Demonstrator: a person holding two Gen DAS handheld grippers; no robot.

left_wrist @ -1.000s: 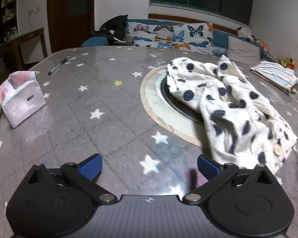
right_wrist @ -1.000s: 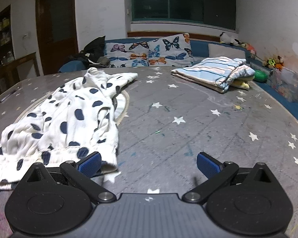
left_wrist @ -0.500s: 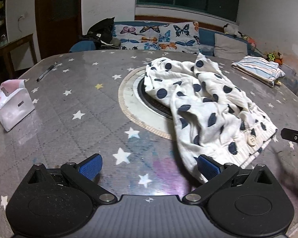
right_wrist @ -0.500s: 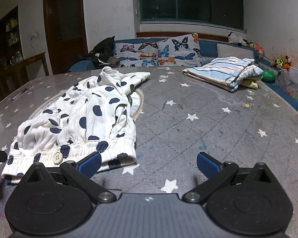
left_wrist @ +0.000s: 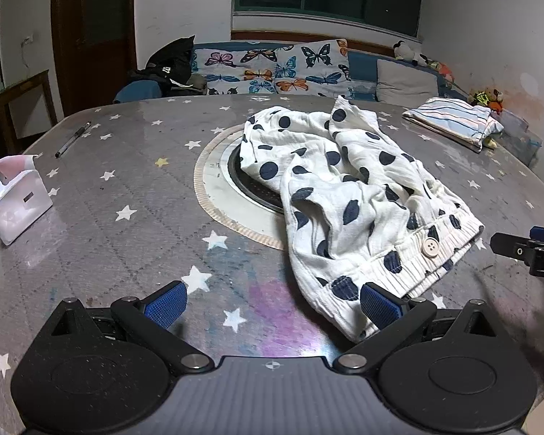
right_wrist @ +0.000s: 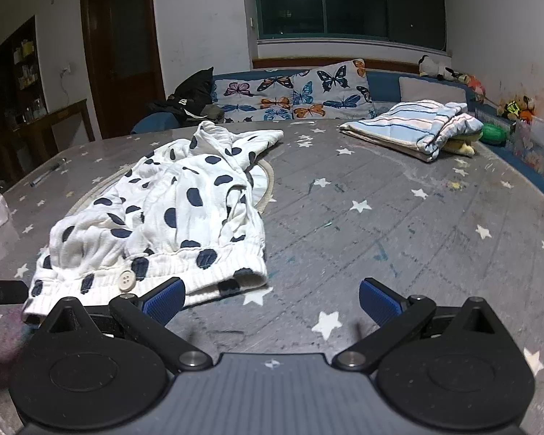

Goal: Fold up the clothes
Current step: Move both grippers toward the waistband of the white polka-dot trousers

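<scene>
White pants with dark blue dots [left_wrist: 348, 195] lie crumpled on the grey star-patterned table [left_wrist: 134, 195], waistband with a white button [left_wrist: 431, 247] toward me. They also show in the right wrist view [right_wrist: 170, 214]. My left gripper [left_wrist: 272, 302] is open and empty, its right pad just at the waistband's left corner. My right gripper [right_wrist: 270, 299] is open and empty, its left pad at the waistband's right end. The right gripper's tip shows at the right edge of the left wrist view [left_wrist: 526, 250].
A folded striped garment [right_wrist: 413, 127] lies at the table's far right. A round inset plate [left_wrist: 232, 188] sits under the pants. A white paper box [left_wrist: 14, 195] and a pen [left_wrist: 72, 139] lie at the left. A sofa with butterfly cushions [right_wrist: 293, 96] stands behind.
Both grippers have drawn back toward the table's near edge and swung toward the pants' waistband. The pants look unmoved. Both stay open.
</scene>
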